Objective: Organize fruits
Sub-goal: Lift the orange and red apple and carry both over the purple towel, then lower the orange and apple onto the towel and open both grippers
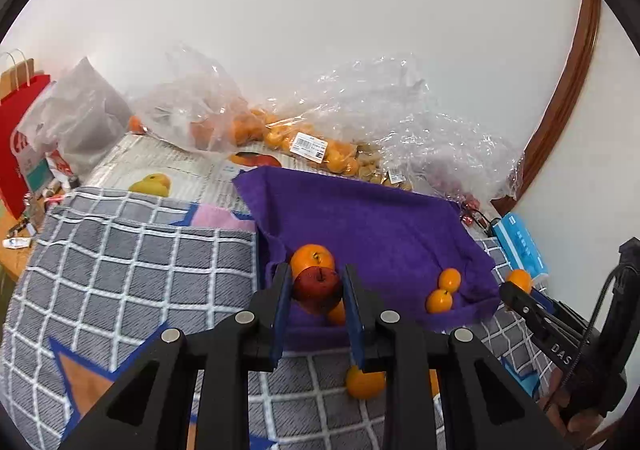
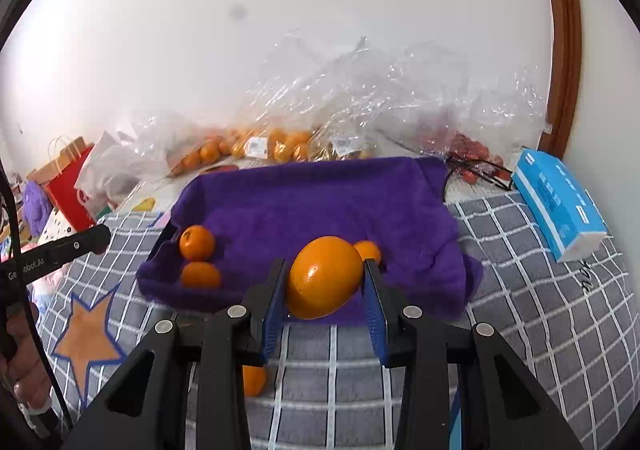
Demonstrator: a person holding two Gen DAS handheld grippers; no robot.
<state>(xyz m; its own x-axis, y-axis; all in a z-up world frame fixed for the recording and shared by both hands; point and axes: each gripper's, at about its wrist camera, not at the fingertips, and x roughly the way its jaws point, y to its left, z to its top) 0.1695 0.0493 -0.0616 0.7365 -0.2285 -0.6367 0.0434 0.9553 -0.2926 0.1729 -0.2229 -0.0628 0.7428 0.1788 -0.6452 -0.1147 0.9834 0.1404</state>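
Left gripper (image 1: 314, 292): pinching a red apple (image 1: 318, 288), low centre of frame, above the purple cloth-lined tray (image 1: 372, 218). Right gripper (image 2: 325, 288): clamping a large orange (image 2: 325, 277) over the tray's near edge. Small oranges (image 2: 197, 243) are lying inside the tray; one orange (image 2: 254, 380) is sitting on the checked blanket (image 2: 520, 290) below.

Left tongs (image 1: 316, 292) clamped on a dark red apple (image 1: 318, 288), blue pads against both its sides. Just beyond the apple: an orange (image 1: 310, 256) on the purple towel (image 1: 360, 218). Two small oranges (image 1: 444, 290) to the right on the same towel, touching each other. Another orange (image 1: 364, 382) below the right finger, on the grey checked cloth (image 1: 132, 274). Far behind: clear bags of fruit (image 1: 304, 142). Right tongs (image 1: 516, 292) at right edge, an orange (image 1: 520, 279) at their tip.
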